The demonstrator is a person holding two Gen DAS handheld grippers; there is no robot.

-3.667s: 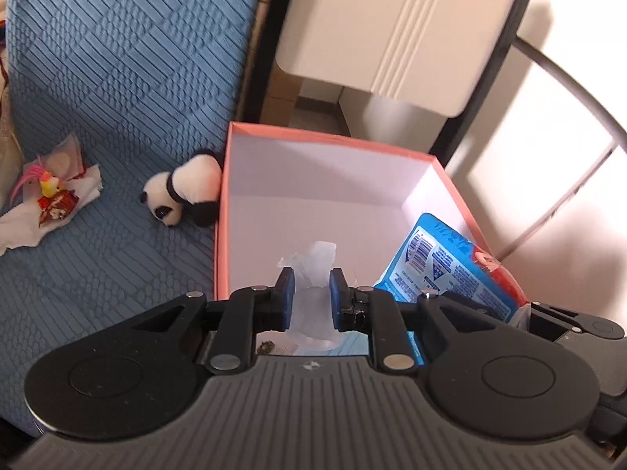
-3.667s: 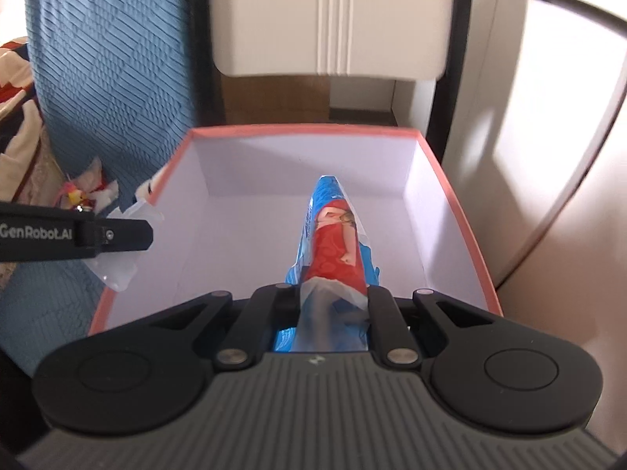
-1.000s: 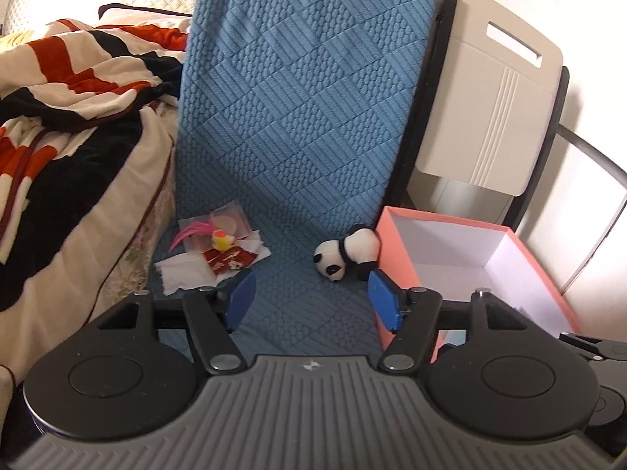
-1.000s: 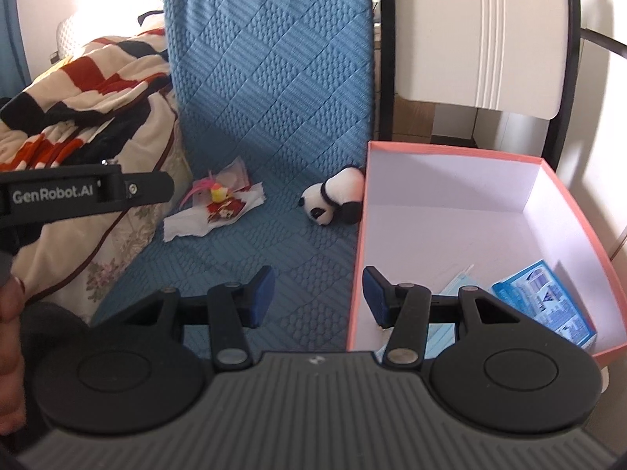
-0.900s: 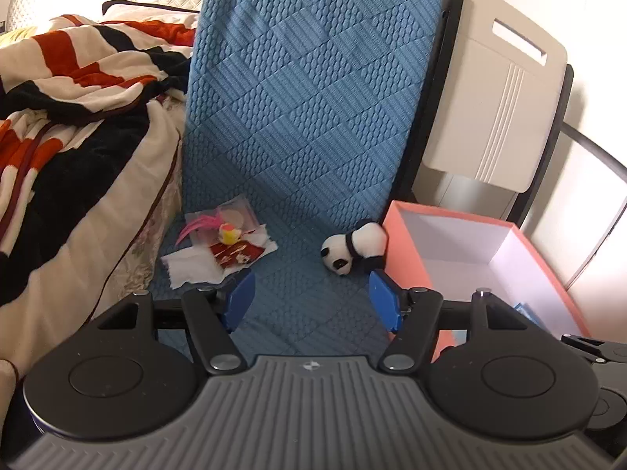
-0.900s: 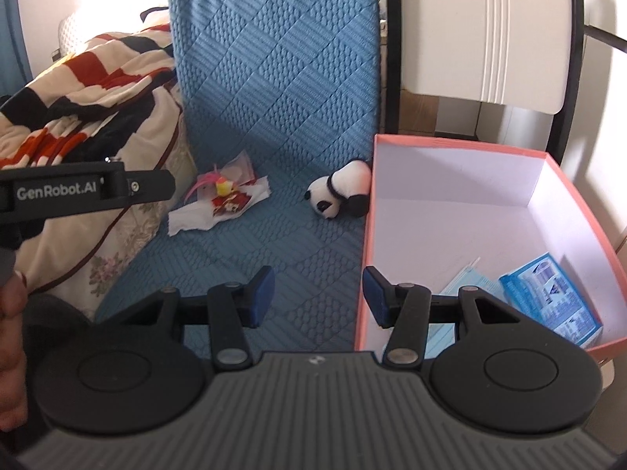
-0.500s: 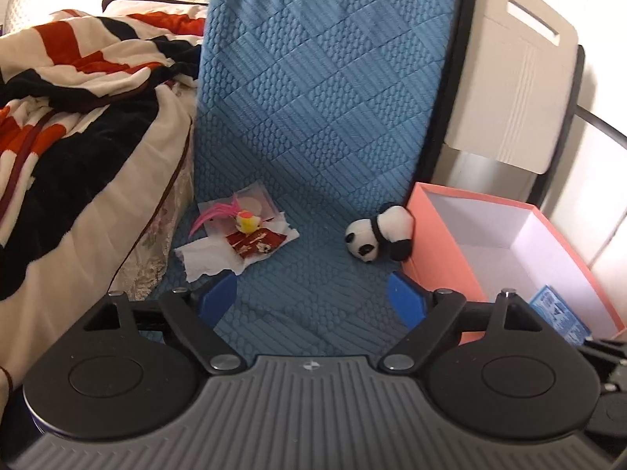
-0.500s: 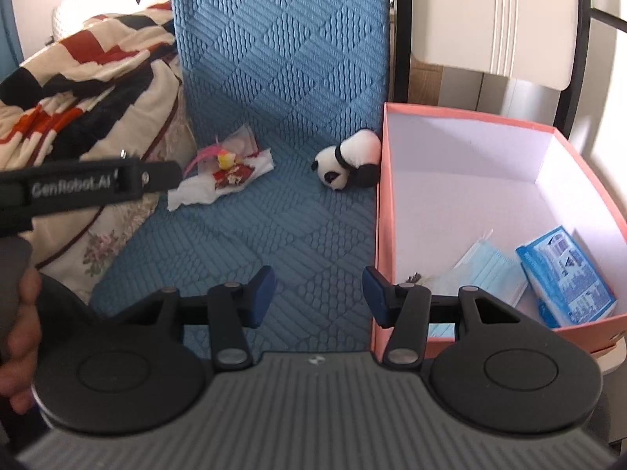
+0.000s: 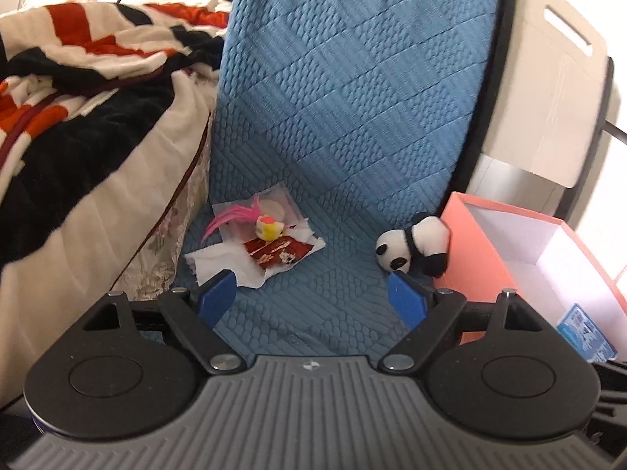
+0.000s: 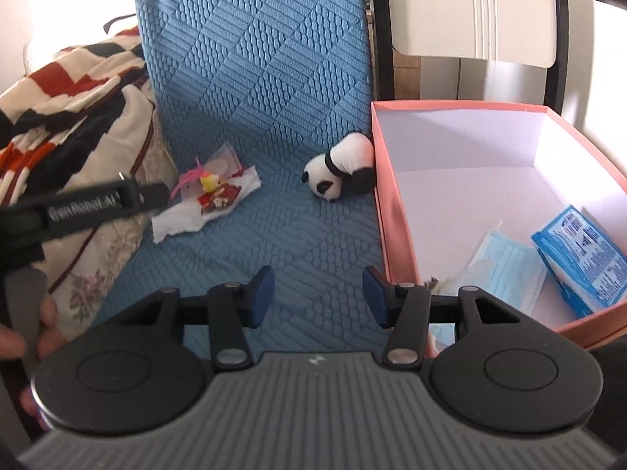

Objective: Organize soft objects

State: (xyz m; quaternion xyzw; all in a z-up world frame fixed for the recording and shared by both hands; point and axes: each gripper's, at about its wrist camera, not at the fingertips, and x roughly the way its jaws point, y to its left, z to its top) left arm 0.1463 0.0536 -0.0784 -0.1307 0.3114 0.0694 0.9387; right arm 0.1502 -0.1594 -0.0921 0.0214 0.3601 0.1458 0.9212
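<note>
Both grippers are empty and aimed at the blue quilted seat cover [image 9: 345,180], which is the landmark here.

Left gripper [image 9: 311,293]: jaws spread wide, nothing between the pads. It faces the stretch of cover between the two leftover items, so either is reachable with a small yaw.

Right gripper [image 10: 317,293]: jaws parted about halfway, also holding nothing. It sits near the front edge of the cover, just beside the box wall, probably staged for the panda.

Task items left on the cover:
- plush panda [image 9: 413,244], at the cover's right edge, leaning against the pink box [image 9: 476,258]. Touching the wall, so a grasp from the open left side looks cleaner.
- small pile on the cover's left side: white tissue [image 9: 219,260], red packet [image 9: 280,252] and a yellow toy with pink feather [image 9: 266,229] in clear wrap. These are loose and stacked, so they will likely need separate picks.

Already in the box, right of the cover: a blue face mask [image 10: 505,270] and a blue wipes pack [image 10: 580,258].

Patterned blanket [image 9: 78,109] lies left of the cover, probably not part of the job.
</note>
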